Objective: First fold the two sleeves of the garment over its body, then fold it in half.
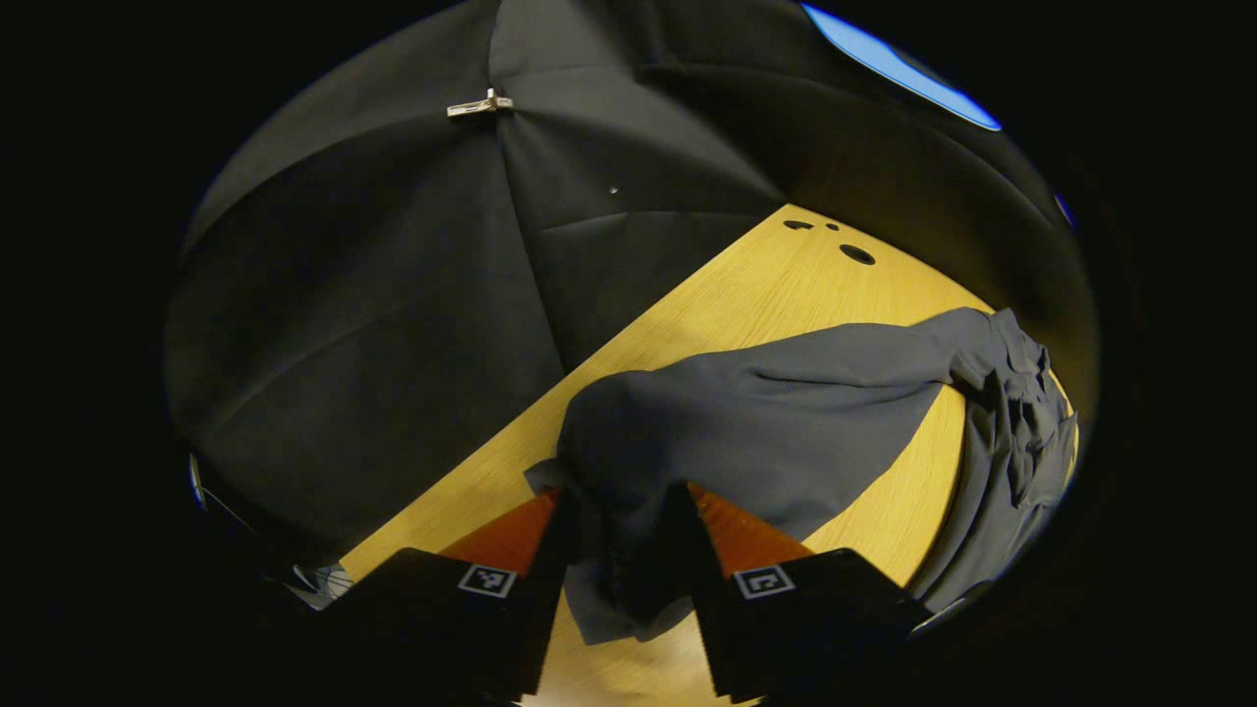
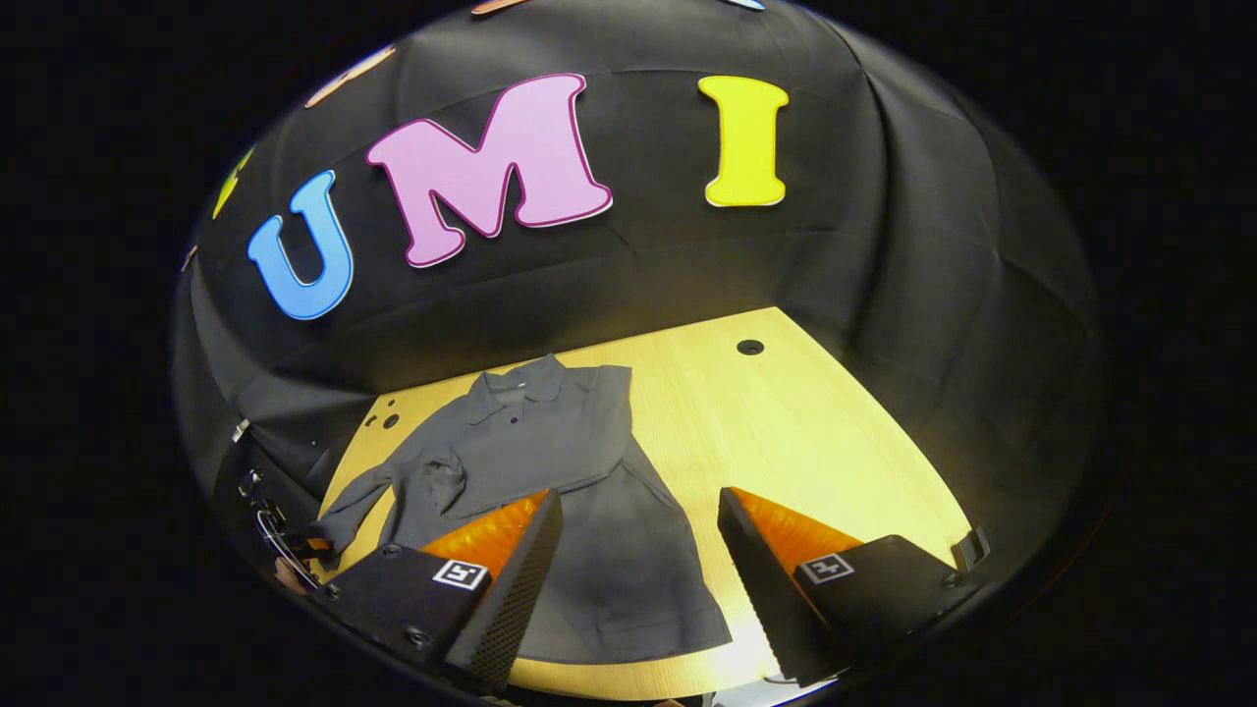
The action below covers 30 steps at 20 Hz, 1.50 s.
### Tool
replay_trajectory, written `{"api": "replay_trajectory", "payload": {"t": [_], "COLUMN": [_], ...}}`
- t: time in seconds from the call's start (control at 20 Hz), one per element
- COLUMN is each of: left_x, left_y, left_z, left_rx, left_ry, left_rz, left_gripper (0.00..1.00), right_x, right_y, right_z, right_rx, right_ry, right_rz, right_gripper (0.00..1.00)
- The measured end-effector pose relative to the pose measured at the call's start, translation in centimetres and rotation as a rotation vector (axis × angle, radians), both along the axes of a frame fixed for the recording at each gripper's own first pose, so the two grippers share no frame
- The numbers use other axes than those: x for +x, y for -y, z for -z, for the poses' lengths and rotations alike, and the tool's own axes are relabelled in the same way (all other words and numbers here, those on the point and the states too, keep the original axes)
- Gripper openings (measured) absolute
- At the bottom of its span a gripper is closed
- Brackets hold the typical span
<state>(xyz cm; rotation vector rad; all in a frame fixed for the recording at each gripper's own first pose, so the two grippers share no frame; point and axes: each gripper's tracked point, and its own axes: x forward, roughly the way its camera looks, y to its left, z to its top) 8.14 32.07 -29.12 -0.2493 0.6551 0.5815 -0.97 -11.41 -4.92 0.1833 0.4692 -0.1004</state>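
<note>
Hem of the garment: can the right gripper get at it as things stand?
Probably yes. The right gripper is open above the garment, the hem lying flat between its fingers with nothing over it. The left gripper is on the sleeve, off to the side.

We see a wooden table (image 2: 835, 432), light yellow grain, with one round hole (image 2: 750, 347) near its far edge in the right gripper view; in the left gripper view, a cluster of three dark holes (image 1: 856, 253) near the table's far corner. Black cloth wall (image 1: 393, 314) behind the table, creased, seams meeting at a small pale clip (image 1: 479, 104) high up. Blue patch (image 1: 899, 67) top right
</note>
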Motion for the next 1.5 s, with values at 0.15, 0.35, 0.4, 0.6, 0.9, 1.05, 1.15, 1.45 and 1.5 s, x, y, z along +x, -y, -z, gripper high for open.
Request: {"api": "replay_trajectory", "payload": {"t": [0.15, 0.35, 0.4, 0.6, 0.9, 1.05, 1.15, 1.45, 1.5], "left_x": [1.2, 1.0, 1.0, 2.3, 8.1, 11.1, 13.0, 17.4, 18.0], "left_y": [0.7, 1.4, 1.6, 3.3, 8.1, 11.9, 15.2, 25.9, 27.7], "left_z": [-0.4, -2.3, -2.9, -6.6, -15.9, -19.3, -20.9, -23.2, -23.4], "left_rx": [0.057, 0.038, 0.030, 0.044, 0.054, 0.051, 0.051, -0.001, -0.004], "left_ry": [-0.019, 0.006, 0.023, 0.079, 0.236, 0.292, 0.310, 0.361, 0.362], "left_rz": [0.041, 0.055, 0.056, 0.085, 0.141, 0.203, 0.259, 0.430, 0.461], "left_gripper": [0.07, 0.02, 0.06, 0.02, 0.05, 0.05, 0.05, 0.05, 0.05], "right_x": [0.2, 0.2, -0.1, 0.5, 1.2, 1.4, 1.6, 2.1, 2.2], "right_y": [-0.1, 0.7, 1.3, 2.3, 4.1, 5.0, 5.5, 7.4, 7.7], "right_z": [0.3, 0.4, 0.3, 0.3, 0.8, 1.1, 1.1, 1.1, 1.1], "right_rx": [-0.009, -0.029, -0.026, -0.008, -0.044, -0.052, -0.045, -0.041, -0.042], "right_ry": [-0.003, 0.000, 0.003, 0.016, 0.023, 0.019, 0.020, 0.025, 0.026], "right_rz": [-0.033, -0.034, -0.031, -0.018, -0.031, -0.034, -0.034, -0.014, -0.009], "right_gripper": [0.99, 0.99, 0.99, 0.99, 0.99, 0.99, 0.99, 0.99, 0.99]}}
